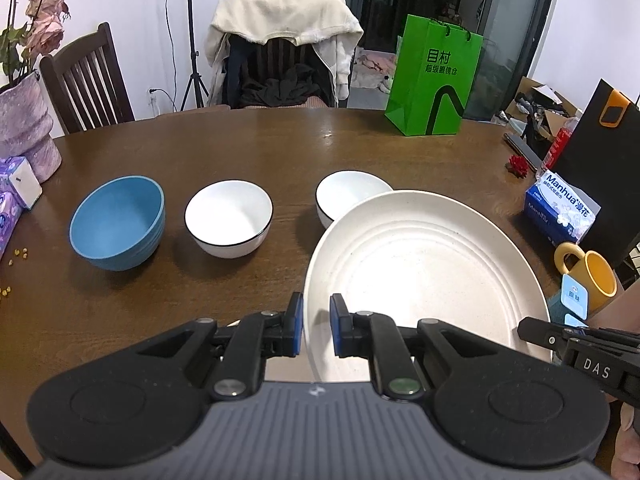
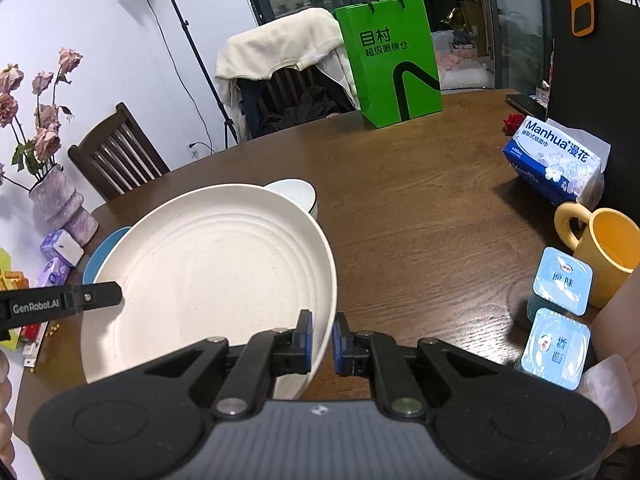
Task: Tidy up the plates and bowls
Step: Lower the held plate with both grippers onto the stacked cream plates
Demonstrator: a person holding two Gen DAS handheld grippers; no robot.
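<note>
The cream plate (image 1: 424, 264) hangs tilted above the bench (image 1: 280, 140), its far edge over a white bowl (image 1: 344, 192). It looks light, stiff and smooth, likely slippery, so the rim is the sensible hold. The left tongs (image 1: 316, 330) pinch its near-left rim; the right tongs (image 2: 322, 344) pinch the opposite rim. Another white bowl (image 1: 229, 218) and a blue bowl (image 1: 118, 222) stand well left.

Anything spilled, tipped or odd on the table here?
Small yellow bits lie scattered on the table near its left edge, like spilled kernels or crumbs. The blue bowl sits tilted. The cream plate is off the table, pinched at opposite rims by the left tool and right tool.
</note>
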